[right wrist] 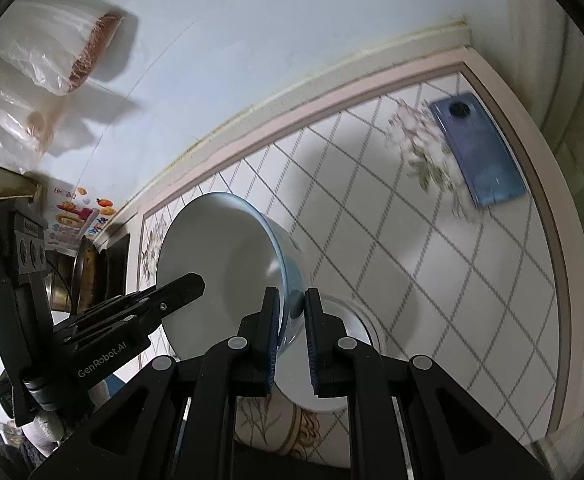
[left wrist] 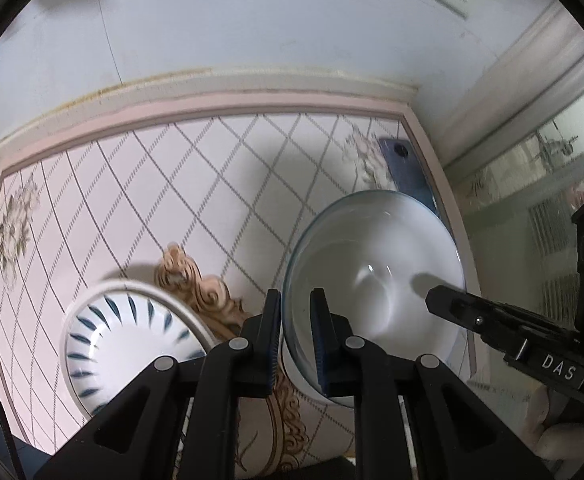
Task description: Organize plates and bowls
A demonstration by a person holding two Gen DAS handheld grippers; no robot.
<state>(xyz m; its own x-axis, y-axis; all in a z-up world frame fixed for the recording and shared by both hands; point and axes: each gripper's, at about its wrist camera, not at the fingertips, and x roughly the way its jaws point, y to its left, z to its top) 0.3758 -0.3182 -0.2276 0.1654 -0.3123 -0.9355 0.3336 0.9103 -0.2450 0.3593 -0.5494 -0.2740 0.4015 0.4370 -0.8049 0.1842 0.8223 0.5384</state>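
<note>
A white bowl with a pale blue glassy rim (left wrist: 375, 264) is held tilted above the tiled table. My left gripper (left wrist: 295, 312) is shut on its near rim. My right gripper (right wrist: 292, 308) is shut on the opposite rim of the same bowl (right wrist: 220, 264). Each gripper shows in the other's view: the right one (left wrist: 491, 320) and the left one (right wrist: 148, 308). A white bowl with dark blue dashes (left wrist: 132, 332) stands on the table to the left. A white plate (right wrist: 351, 344) lies under the held bowl in the right wrist view.
A blue phone (right wrist: 477, 148) lies near the table's far right corner, also in the left wrist view (left wrist: 405, 172). The table (left wrist: 196, 184) has a pink raised border against a white wall. Plastic bags (right wrist: 44, 60) hang at the upper left.
</note>
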